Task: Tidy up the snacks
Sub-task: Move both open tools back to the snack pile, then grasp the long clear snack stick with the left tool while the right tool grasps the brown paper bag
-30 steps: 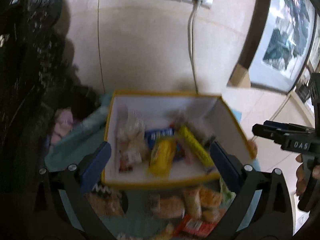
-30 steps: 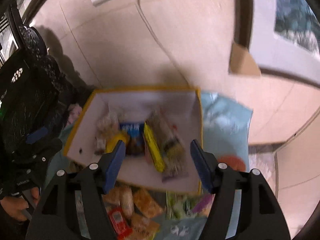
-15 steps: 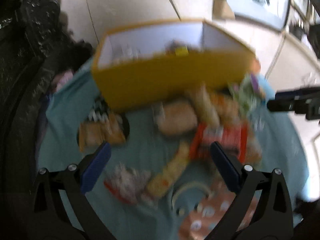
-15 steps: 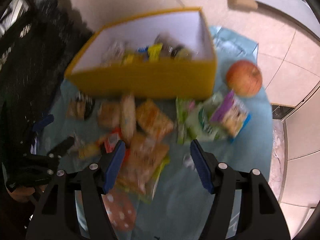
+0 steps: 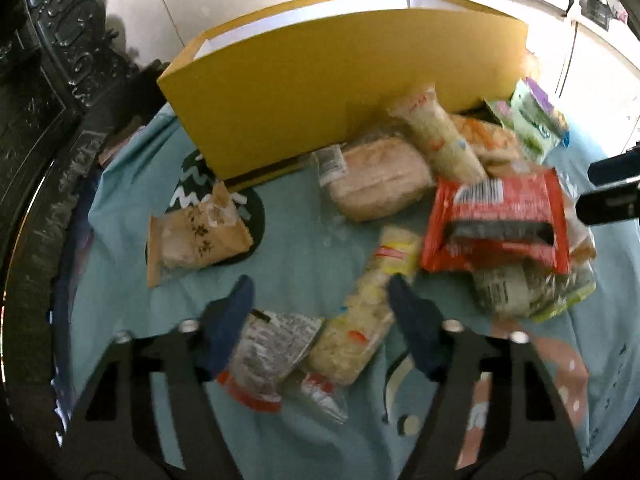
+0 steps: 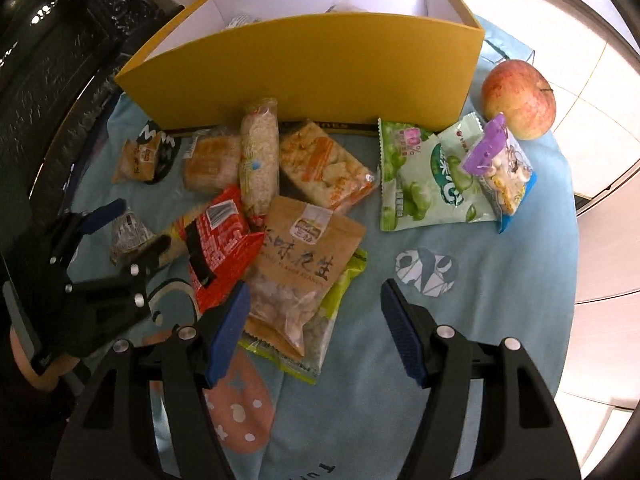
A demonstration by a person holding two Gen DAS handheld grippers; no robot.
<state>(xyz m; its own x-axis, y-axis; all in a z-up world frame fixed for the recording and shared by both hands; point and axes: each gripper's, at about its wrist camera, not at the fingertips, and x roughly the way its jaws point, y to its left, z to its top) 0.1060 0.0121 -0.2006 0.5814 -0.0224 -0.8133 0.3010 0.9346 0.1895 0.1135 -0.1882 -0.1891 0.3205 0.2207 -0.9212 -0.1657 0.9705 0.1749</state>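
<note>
Left gripper (image 5: 320,292) jaws just narrowed, rice-cracker pack (image 5: 360,320) between them, not clamped. Right gripper (image 6: 316,300) half-open over peanut bag (image 6: 300,268). Both packs before yellow box (image 6: 304,68).

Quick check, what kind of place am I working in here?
Probably a home room: snack packets and an apple lie on a printed cloth before a yellow box, with pale floor tiles and dark carved furniture alongside.
</note>
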